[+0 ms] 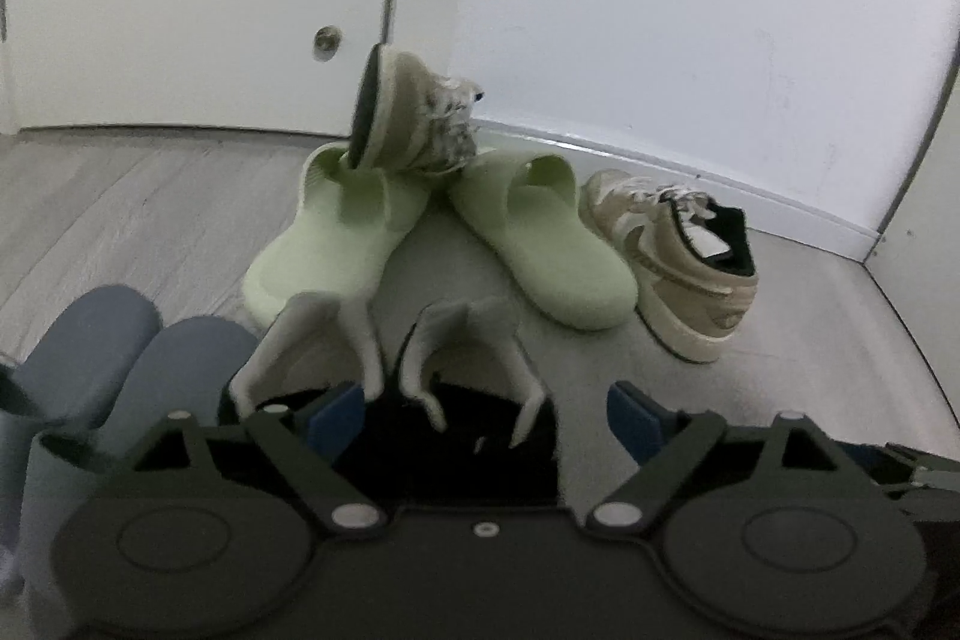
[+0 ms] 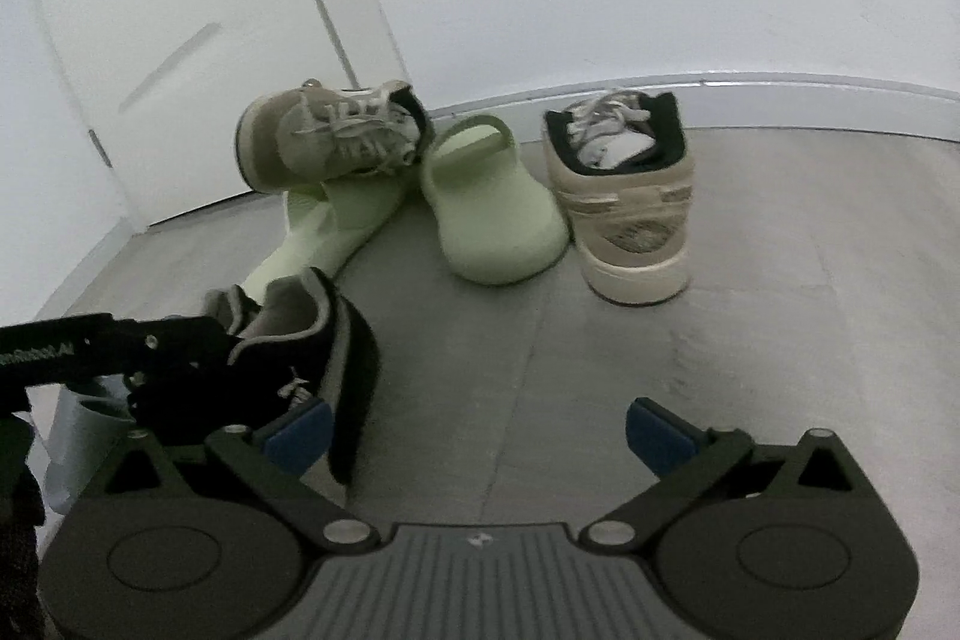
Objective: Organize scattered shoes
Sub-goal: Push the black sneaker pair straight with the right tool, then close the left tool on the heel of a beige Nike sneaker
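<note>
Shoes scattering by wall: beige sneaker [image 1: 414, 112] tipping on green slide [image 1: 336, 232] | black shoe [image 2: 312, 346] sitting between left gripper [image 1: 480, 406] jaws, apart, not pressing | right gripper [image 2: 480, 430] jaws gaping, empty | advising: closing squarely on heel collar, lifting level.

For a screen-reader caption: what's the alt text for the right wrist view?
The right tool is open and empty above a grey floor. Ahead lie two green slides, two beige sneakers and, at left, a black shoe.
</note>
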{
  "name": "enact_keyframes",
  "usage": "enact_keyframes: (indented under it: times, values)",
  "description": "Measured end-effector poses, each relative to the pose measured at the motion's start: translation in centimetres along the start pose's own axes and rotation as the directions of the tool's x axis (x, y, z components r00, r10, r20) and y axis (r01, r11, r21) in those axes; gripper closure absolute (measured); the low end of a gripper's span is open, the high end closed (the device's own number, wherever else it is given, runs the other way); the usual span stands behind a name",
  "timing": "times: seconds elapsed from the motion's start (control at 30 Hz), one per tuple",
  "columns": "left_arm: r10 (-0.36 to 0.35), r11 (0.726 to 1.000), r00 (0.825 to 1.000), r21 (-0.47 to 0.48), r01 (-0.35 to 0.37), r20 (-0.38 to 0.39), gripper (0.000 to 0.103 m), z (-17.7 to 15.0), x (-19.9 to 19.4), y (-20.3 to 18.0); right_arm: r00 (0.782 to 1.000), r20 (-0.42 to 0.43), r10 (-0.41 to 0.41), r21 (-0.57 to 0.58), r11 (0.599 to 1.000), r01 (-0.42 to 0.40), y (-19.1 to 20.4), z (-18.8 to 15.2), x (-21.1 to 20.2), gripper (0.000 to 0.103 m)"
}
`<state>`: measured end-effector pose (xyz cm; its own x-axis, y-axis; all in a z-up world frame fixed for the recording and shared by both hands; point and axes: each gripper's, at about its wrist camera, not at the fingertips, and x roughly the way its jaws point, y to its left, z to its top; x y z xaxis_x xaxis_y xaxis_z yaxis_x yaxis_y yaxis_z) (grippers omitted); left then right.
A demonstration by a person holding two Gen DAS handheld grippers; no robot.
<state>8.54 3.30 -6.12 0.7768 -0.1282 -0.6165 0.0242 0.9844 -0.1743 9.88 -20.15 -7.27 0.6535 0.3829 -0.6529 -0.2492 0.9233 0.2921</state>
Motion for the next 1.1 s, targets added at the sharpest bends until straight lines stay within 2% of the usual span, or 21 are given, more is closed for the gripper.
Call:
enact_keyframes:
  times: [0.2,0.4,0.53,0.6,0.7,0.97,1.0,1.03,1.1]
  values:
    - [-0.071,0.997,0.997,0.031,0.070,0.032,0.014,1.5,1.2,-2.9,0.998,0.024,-0.053,0.050,0.997,0.052,-1.6,0.3,-0.4,0.000]
    - [-0.157,0.987,0.986,0.055,0.154,0.050,0.015,3.0,4.0,-6.1,0.992,0.027,-0.120,0.129,0.985,0.116,-4.4,0.8,-1.0,0.000]
    - [-0.229,0.974,0.972,0.019,0.228,0.051,0.025,4.6,7.9,-8.2,0.987,0.025,-0.160,0.162,0.975,0.154,-6.0,0.8,-1.2,0.000]
    - [-0.230,0.973,0.972,0.003,0.230,0.042,0.039,5.0,9.1,-8.7,0.985,0.016,-0.173,0.176,0.970,0.168,-6.8,0.8,-1.2,0.000]
    - [-0.212,0.977,0.977,-0.030,0.212,0.019,0.042,6.0,12.0,-9.8,0.982,0.010,-0.189,0.191,0.964,0.184,-7.9,0.7,-1.1,0.000]
    - [-0.085,0.995,0.996,-0.063,0.083,-0.022,0.054,7.1,18.2,-11.4,0.977,-0.009,-0.212,0.199,0.957,0.209,-9.8,0.5,-0.4,0.000]
    - [-0.086,0.994,0.996,-0.064,0.084,-0.020,0.059,7.1,18.3,-11.4,0.977,-0.010,-0.213,0.196,0.958,0.211,-9.9,0.5,-0.4,0.000]
    - [-0.096,0.993,0.995,-0.064,0.095,-0.009,0.072,7.0,18.5,-11.4,0.977,-0.010,-0.214,0.192,0.958,0.212,-9.9,0.5,-0.3,0.000]
    - [-0.111,0.992,0.994,-0.060,0.112,0.012,0.077,6.8,18.9,-11.5,0.976,-0.016,-0.218,0.183,0.959,0.217,-10.1,0.4,-0.1,0.000]
